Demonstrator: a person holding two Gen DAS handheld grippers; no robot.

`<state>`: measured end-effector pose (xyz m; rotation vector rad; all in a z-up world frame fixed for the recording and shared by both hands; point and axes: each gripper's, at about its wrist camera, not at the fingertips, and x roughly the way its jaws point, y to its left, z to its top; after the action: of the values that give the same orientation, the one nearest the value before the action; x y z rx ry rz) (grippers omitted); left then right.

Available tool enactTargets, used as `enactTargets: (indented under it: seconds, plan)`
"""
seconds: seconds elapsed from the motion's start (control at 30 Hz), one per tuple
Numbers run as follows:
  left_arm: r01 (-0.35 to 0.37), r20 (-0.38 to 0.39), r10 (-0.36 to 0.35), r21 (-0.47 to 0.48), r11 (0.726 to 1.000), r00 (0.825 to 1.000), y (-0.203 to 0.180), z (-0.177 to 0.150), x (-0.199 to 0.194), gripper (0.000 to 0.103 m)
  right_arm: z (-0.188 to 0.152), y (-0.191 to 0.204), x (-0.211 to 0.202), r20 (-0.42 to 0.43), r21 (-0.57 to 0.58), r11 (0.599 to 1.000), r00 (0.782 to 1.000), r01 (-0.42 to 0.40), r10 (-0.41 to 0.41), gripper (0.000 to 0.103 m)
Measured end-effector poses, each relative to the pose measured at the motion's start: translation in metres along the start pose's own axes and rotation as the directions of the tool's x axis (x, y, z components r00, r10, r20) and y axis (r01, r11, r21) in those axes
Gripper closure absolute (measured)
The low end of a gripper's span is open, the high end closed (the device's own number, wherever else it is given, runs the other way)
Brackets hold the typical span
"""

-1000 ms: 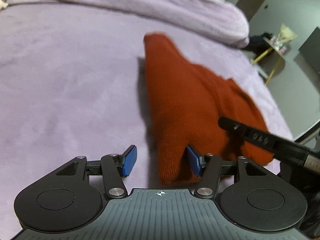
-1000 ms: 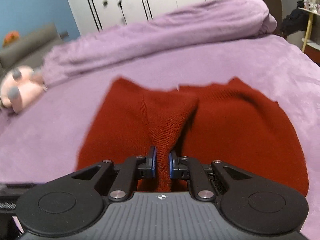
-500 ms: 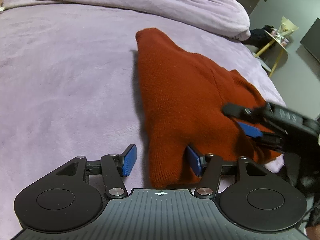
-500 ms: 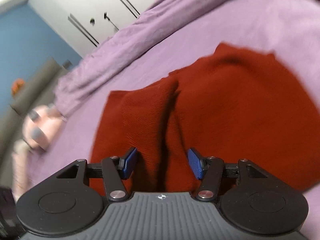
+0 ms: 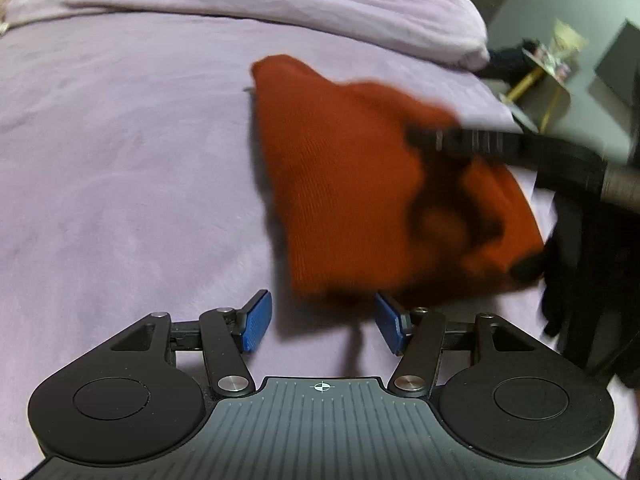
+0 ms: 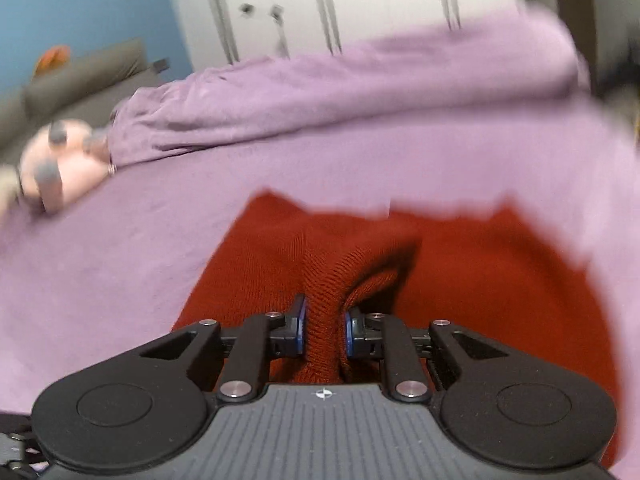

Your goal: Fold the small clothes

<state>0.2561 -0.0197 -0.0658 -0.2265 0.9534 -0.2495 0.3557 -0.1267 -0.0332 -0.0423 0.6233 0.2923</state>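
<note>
A rust-red knit garment (image 5: 340,184) lies on the purple bed cover (image 5: 120,160), its near part raised and blurred. My right gripper (image 6: 325,320) is closing; its blue pads pinch an upright fold of the garment (image 6: 500,280). In the left wrist view the right gripper (image 5: 416,138) reaches in from the right over the cloth. My left gripper (image 5: 322,322) stands open just short of the garment's near edge, with only bed cover between its pads.
A rolled purple duvet (image 5: 280,4) runs along the far side of the bed. A pink plush toy (image 6: 60,168) sits at the left. The bed's right edge drops to a floor with a yellow-legged side table (image 5: 548,80). White wardrobe doors (image 6: 360,8) stand behind.
The right gripper let go of the fold and opened, then closed again on a fold and rose with it. The garment's near edge lifted away from the left gripper's pads.
</note>
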Motion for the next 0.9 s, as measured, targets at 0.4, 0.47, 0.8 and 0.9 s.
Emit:
enactTargets:
  seconds: [0.4,0.47,0.8,0.9]
  plan:
    - [-0.075,0.0,0.075,-0.045,0.996,0.997,-0.032,0.011,0.034,0.04,-0.037,-0.067,-0.001,-0.049,-0.082,0.963,0.964,0.257,-0.261,0.085]
    - [-0.074,0.0,0.074,-0.031,0.997,0.997,-0.031,0.01,0.035,0.04,-0.046,-0.091,0.001,-0.068,0.082,0.979,0.981,0.189,-0.183,0.081]
    - [-0.111,-0.021,0.11,-0.031,0.993,0.994,-0.042,0.014,0.036,0.038,-0.029,-0.094,-0.004,-0.057,0.095,0.986,0.99,0.136,-0.131,0.087]
    - [-0.118,-0.034,0.116,-0.048,0.992,0.993,-0.044,0.014,0.031,0.037,-0.018,-0.074,-0.028,0.09,-0.097,0.957,0.96,0.273,-0.264,0.087]
